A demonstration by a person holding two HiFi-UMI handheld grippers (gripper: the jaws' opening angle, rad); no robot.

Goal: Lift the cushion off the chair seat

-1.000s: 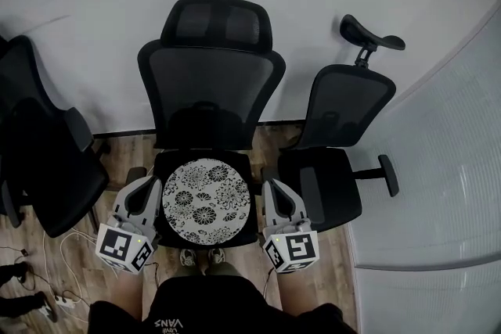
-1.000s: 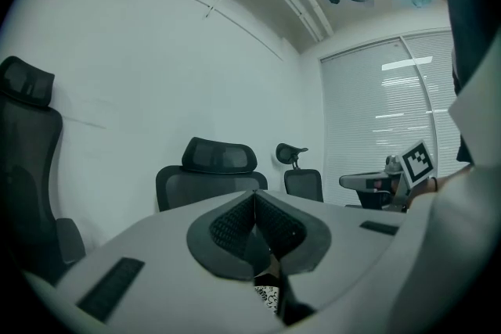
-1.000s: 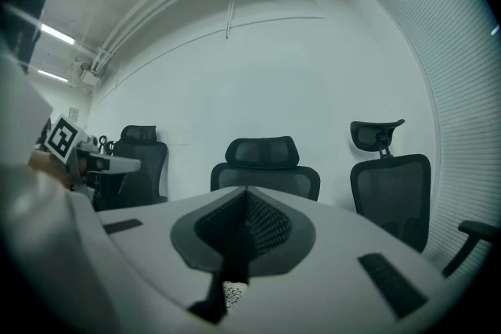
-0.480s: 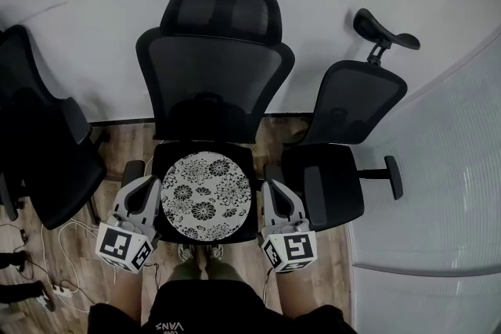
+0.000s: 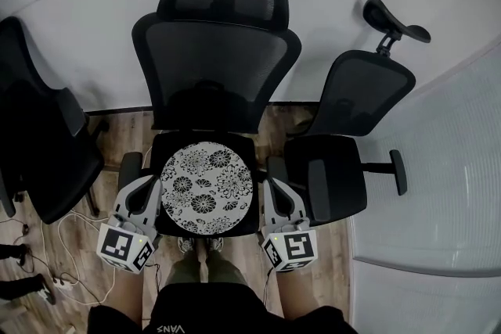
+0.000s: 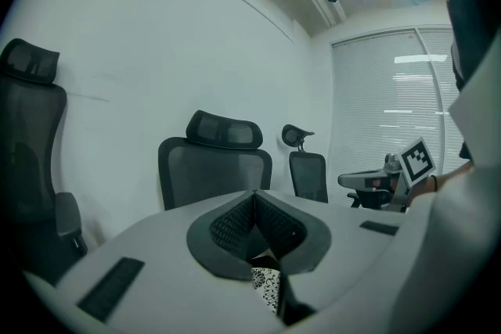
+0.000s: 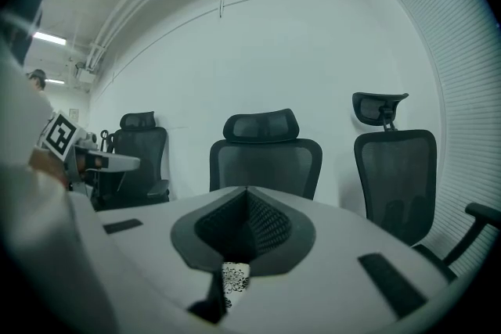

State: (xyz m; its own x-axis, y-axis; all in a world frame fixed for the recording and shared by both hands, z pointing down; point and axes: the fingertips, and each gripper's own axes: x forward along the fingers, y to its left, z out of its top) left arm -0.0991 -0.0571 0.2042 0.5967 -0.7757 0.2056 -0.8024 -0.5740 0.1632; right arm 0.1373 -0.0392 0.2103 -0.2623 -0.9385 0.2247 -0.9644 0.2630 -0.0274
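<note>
At the centre of the head view, the round patterned cushion point(image 5: 207, 187) lies flat on the seat of the middle chair point(image 5: 215, 66), not yet lifted. The left gripper point(image 5: 145, 185) sits just beside the cushion's left edge and the right gripper point(image 5: 275, 185) just beside its right edge. Whether either one touches the cushion cannot be told.

Both grippers are clenched on nothing. In the left gripper view, the left gripper point(image 6: 254, 203) has its ribbed pads pressed together, with only a sliver of the cushion point(image 6: 266, 285) showing low in the frame beneath them. The right gripper view shows the same: the right gripper point(image 7: 246, 199) is closed tight and a scrap of the pattern point(image 7: 233, 278) lies below it.

To do this step well, I judge that the jaws must first be parted, since closed tips can only push the cushion. Each gripper should then come in from its own side so that one jaw goes over the rim and the other slides between the cushion and the seat. They should pinch the cushion alone and not the seat fabric. Taking opposite edges should stop a soft pad from folding in the middle. Raising both sides together and level would keep it from sliding out. The neighbouring chair point(image 5: 344, 168) at the right stands near the right gripper, so that side has little room to swing outward.
</note>
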